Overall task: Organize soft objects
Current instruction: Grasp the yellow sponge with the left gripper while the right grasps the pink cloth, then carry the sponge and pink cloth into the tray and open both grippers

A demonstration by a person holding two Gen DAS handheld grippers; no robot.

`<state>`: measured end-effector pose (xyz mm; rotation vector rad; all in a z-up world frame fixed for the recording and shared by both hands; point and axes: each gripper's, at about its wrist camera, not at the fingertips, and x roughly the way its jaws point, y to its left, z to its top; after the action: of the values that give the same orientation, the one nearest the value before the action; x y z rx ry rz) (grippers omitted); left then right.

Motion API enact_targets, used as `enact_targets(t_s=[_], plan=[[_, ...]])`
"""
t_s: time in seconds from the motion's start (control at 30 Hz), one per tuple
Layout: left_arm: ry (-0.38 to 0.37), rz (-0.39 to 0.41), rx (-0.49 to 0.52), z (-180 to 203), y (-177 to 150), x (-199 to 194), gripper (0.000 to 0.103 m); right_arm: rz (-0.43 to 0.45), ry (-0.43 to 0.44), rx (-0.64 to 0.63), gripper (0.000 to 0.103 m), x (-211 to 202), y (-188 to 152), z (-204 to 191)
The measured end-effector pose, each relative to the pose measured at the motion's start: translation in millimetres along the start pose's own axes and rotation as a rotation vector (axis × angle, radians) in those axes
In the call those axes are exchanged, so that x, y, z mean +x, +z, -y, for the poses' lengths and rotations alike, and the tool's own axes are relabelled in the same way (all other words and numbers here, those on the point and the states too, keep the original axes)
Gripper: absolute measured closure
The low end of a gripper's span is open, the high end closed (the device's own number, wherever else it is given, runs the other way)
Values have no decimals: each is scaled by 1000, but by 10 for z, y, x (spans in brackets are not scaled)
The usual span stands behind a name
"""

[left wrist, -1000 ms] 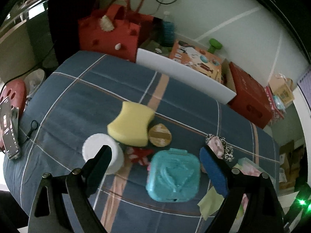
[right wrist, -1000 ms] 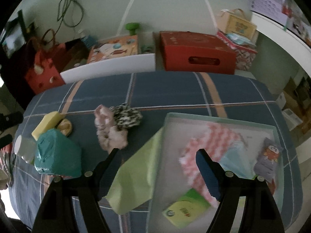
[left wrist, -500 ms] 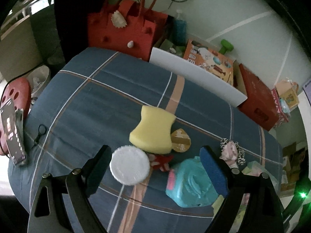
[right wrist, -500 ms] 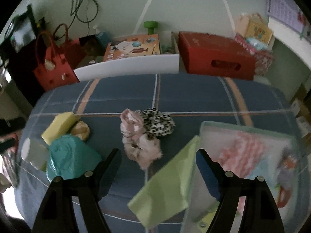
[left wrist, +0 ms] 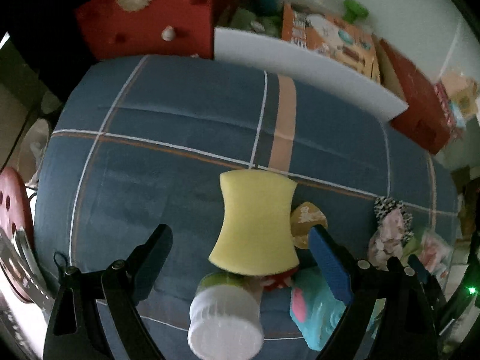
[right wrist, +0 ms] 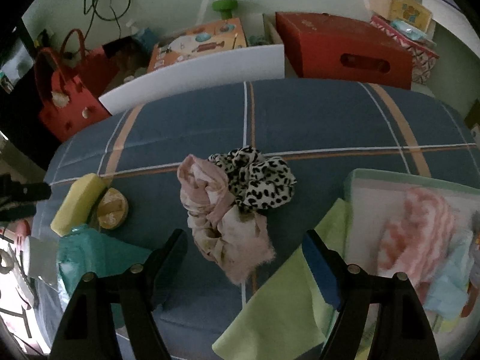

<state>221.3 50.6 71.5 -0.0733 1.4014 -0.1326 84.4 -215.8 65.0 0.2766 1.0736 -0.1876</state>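
A yellow sponge (left wrist: 255, 225) lies on the blue plaid cloth (left wrist: 180, 180), and my left gripper (left wrist: 241, 258) hangs open above it with the sponge framed between the fingers, not touching. Just below the sponge stands a white-lidded jar (left wrist: 225, 321). In the right wrist view, a pink scrunchie (right wrist: 222, 225) and a leopard-print scrunchie (right wrist: 258, 180) lie together on the cloth. My right gripper (right wrist: 244, 255) is open over the pink one, holding nothing. A light green cloth (right wrist: 285, 306) hangs over the edge of the pale tray (right wrist: 405, 177).
A brown round pad (left wrist: 307, 219), a small red item (left wrist: 276, 280) and a teal packet (left wrist: 318, 309) crowd the sponge's right side. The tray holds a pink-and-white cloth (right wrist: 420, 228). A red bag (right wrist: 66, 102), a white board (right wrist: 192, 75) and a red box (right wrist: 342, 51) line the far edge.
Both grippers sank toward the cloth. The left one shifted from the teal packet to over the sponge. The right one moved left, from the tray to the scrunchies. Both stayed open.
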Motion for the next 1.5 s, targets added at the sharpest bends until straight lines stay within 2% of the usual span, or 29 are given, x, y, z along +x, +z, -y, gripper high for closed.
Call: enact_targets(t_s=[0.1, 0.23, 0.37, 0.43, 0.5, 0.53, 0.57, 0.6, 0.63, 0.87, 1.0, 1.17, 1.33, 1.5], plan=[[-2, -67, 12, 60, 89, 178, 11, -18, -2, -9, 24, 68, -21, -12], [53, -136, 57, 162, 170, 395, 11, -29, 12, -19, 31, 118, -41, -25], [61, -198, 52, 188, 212, 552, 11, -41, 41, -24, 55, 153, -55, -44], [64, -201, 41, 182, 219, 569, 11, -34, 48, -27, 61, 137, -54, -49], [61, -197, 33, 174, 224, 569, 11, -25, 63, -27, 73, 115, -48, -48], [58, -196, 29, 169, 225, 568, 16, -22, 68, -25, 74, 114, -41, -56], [55, -197, 24, 162, 221, 565, 28, -19, 75, -21, 76, 101, -45, -44], [57, -200, 19, 153, 217, 564, 35, -17, 81, -18, 83, 89, -45, -31], [56, -205, 11, 144, 212, 571, 42, -16, 88, -13, 85, 80, -41, -19], [38, -184, -22, 65, 179, 492, 43, 21, 145, 5, 90, -66, -15, 26], [13, -129, -38, 46, 144, 262, 44, 68, 184, 8, 91, -244, 31, 36], [-16, -50, -12, 204, 70, -142, 44, 142, 220, 17, 91, -578, 51, 111], [-77, 36, 54, 602, -96, -574, 44, 214, 194, 57, 91, -900, 48, 310], [-144, 93, 162, 1189, -300, -776, 43, 242, 70, 130, 91, -1090, -3, 666]])
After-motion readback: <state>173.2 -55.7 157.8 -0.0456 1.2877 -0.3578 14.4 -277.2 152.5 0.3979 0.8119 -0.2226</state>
